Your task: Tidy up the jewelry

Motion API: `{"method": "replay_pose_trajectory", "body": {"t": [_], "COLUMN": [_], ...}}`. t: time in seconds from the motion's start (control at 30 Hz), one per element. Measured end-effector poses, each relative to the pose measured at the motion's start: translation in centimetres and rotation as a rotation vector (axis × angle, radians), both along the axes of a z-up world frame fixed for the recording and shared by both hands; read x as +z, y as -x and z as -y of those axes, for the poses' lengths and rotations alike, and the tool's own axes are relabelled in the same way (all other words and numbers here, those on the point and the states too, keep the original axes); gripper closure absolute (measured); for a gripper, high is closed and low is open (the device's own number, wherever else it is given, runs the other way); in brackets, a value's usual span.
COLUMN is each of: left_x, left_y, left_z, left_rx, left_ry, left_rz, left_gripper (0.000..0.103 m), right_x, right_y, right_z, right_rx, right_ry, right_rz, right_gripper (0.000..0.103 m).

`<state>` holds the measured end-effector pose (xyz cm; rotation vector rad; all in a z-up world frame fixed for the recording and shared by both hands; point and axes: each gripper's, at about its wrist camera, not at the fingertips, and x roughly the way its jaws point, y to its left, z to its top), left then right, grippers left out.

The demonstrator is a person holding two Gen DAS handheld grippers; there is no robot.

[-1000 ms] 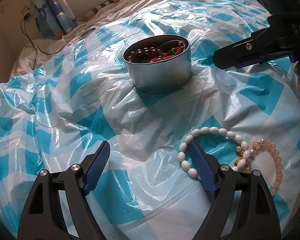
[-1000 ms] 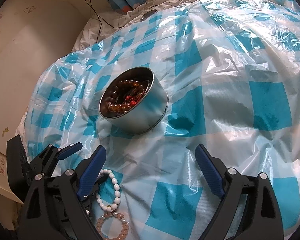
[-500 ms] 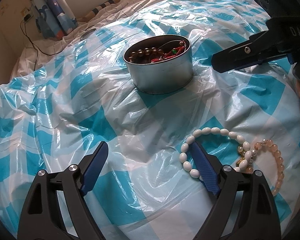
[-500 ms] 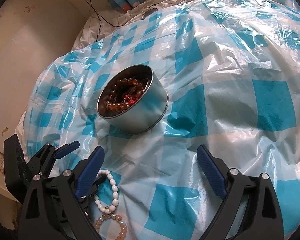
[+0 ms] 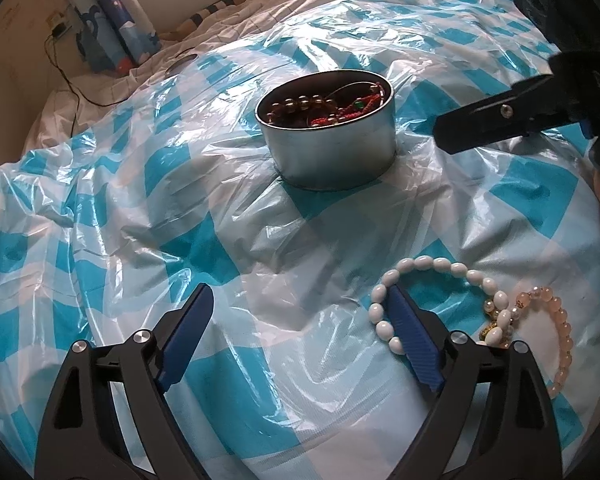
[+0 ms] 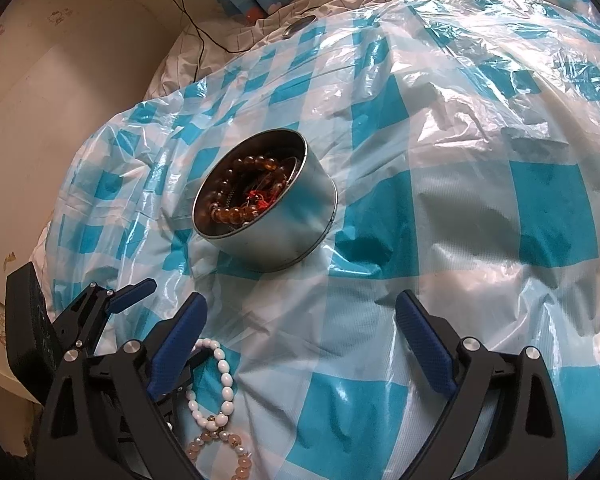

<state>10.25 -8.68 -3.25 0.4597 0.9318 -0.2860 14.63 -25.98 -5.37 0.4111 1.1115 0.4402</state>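
Jaws spread wide and empty on both the left gripper (image 5: 296, 308) and the right gripper (image 6: 300, 316) above a bed covered in checked plastic sheet (image 5: 100, 200), where a white bead bracelet (image 5: 432, 264) and a pink bead bracelet (image 5: 556, 320) lie near the sheet's front edge, apart from the metal tin (image 5: 328, 152). A clean pick likely means straddling one strand of the white bracelet, clear of the pink one touching it. The left gripper's right finger hides part of that bracelet, and the tin's tangled contents are hard to sort out.
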Motion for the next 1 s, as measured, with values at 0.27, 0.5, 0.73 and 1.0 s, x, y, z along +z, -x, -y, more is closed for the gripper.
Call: {"method": "replay_pose_trajectory", "body": {"t": [0.27,0.5,0.73,1.0], "left_x": [-0.1,1.7,1.5,0.7], "left_y": [-1.3,-2.3,-1.6,-2.5], "left_z": [-1.4,-5.0,-3.8,-3.5], "left_rx": [0.083,0.198,0.120,0.146], "left_ry": [-0.004,0.105,0.146,0.137], "left_rz": [0.002,0.027,0.015,0.019], "left_gripper": [0.018,0.018,0.018,0.018], "right_x": [0.2,1.8,2.4,2.9], "right_y": [0.2,1.8,5.4,9.5], "right_z": [-0.2,-2.2,-5.2,-7.4], "right_rx": [0.016,0.116,0.342,0.534], "right_ry": [0.024,0.188,0.316,0.292], "right_rz": [0.002,0.073,0.143,0.212], "right_gripper": [0.012,0.012,0.012,0.023]}}
